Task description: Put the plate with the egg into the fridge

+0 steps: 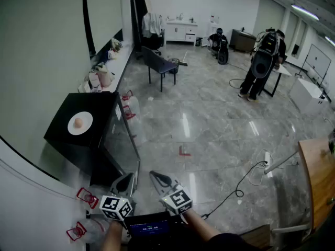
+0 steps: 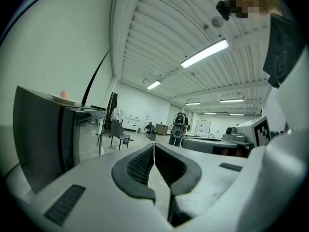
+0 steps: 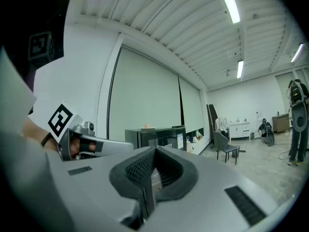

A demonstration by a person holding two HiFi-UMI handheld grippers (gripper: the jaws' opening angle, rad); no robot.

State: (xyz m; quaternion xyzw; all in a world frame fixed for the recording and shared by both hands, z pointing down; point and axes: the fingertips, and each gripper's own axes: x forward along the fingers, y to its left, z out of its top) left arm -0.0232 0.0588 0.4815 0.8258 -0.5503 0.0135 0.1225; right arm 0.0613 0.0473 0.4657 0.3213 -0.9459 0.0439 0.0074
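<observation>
A white plate [image 1: 80, 123] with a pale egg [image 1: 78, 122] on it rests on top of a black mini fridge [image 1: 68, 140] at the left wall. The fridge's glass door [image 1: 125, 140] faces the room and looks closed. Both grippers are held low near my body, short of the fridge and apart from it. My left gripper [image 1: 127, 179] is shut and empty, its tips [image 2: 154, 146] meeting. My right gripper [image 1: 155, 175] is likewise shut on nothing [image 3: 155, 152]. The egg [image 2: 63, 95] shows on the fridge top in the left gripper view, and the egg [image 3: 146, 126] far ahead in the right gripper view.
A dark chair [image 1: 159, 64] stands beyond the fridge beside a cluttered sill [image 1: 104, 72]. A person [image 1: 261, 61] stands at the far right. Cables [image 1: 246, 182] trail across the glossy floor. A wooden table [image 1: 319, 177] edges in at right. Red clips [image 1: 86, 196] lie at lower left.
</observation>
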